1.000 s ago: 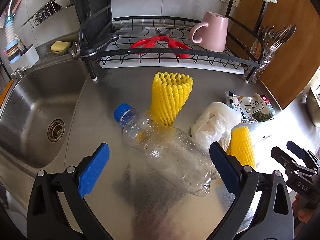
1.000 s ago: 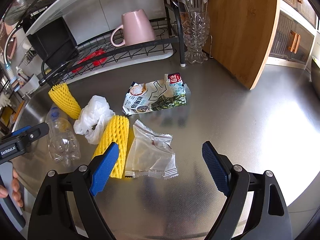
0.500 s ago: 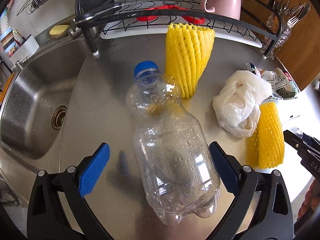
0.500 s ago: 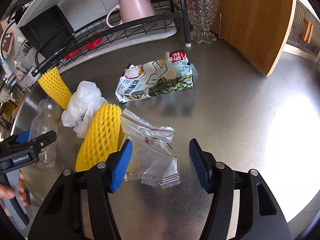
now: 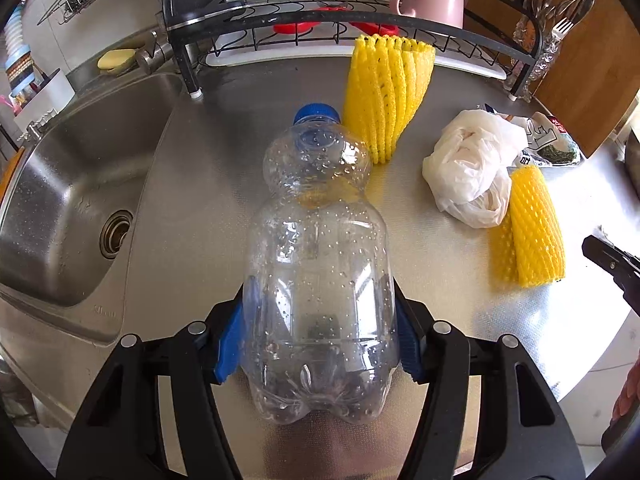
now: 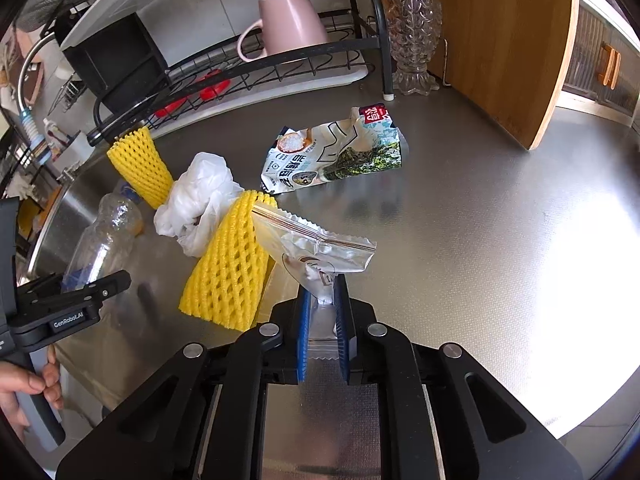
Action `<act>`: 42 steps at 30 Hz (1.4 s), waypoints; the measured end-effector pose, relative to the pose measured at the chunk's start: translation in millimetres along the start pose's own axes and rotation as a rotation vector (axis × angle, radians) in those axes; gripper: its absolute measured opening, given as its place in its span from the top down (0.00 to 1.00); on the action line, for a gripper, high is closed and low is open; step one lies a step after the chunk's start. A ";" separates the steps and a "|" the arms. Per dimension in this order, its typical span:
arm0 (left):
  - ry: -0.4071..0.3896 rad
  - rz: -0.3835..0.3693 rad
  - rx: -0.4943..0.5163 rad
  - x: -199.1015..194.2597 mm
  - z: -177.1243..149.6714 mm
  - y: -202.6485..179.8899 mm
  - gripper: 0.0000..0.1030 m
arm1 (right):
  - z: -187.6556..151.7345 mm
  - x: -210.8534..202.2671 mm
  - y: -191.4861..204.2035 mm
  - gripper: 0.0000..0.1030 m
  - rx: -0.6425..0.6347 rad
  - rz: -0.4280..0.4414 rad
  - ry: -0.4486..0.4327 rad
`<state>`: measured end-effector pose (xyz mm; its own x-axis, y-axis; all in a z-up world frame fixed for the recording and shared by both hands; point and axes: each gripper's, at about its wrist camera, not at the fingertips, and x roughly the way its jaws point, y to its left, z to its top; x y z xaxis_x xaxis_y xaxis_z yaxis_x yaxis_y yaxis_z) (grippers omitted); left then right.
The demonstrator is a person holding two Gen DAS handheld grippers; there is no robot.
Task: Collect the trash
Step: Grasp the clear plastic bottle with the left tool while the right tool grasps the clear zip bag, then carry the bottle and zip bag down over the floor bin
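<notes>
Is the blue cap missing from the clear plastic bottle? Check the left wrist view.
No. The blue cap sits on the neck of the clear plastic bottle, which lies on the steel counter.

Black tools [image 6: 322, 316], blue pads [image 6: 303, 332]

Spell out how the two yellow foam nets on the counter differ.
The far foam net stands on end by the dish rack, flared mouth up; the near foam net lies on its side. The far one stands beside the plastic bottle; the near one touches the white plastic bag and clear zip pouch. Both are yellow mesh sleeves.
</notes>
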<state>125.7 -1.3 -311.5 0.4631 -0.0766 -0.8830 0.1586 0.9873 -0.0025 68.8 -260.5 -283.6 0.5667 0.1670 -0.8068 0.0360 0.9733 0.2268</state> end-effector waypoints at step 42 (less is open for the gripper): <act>-0.062 -0.051 0.024 -124.2 -174.1 8.1 0.43 | -130.8 -92.6 62.7 0.89 -0.095 0.152 0.024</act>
<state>-82.3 40.3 -283.6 0.5066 -0.1354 -0.8515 0.2034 0.9785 -0.0346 -89.1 -194.4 -266.1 0.5396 0.3161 -0.7803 -0.1276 0.9468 0.2953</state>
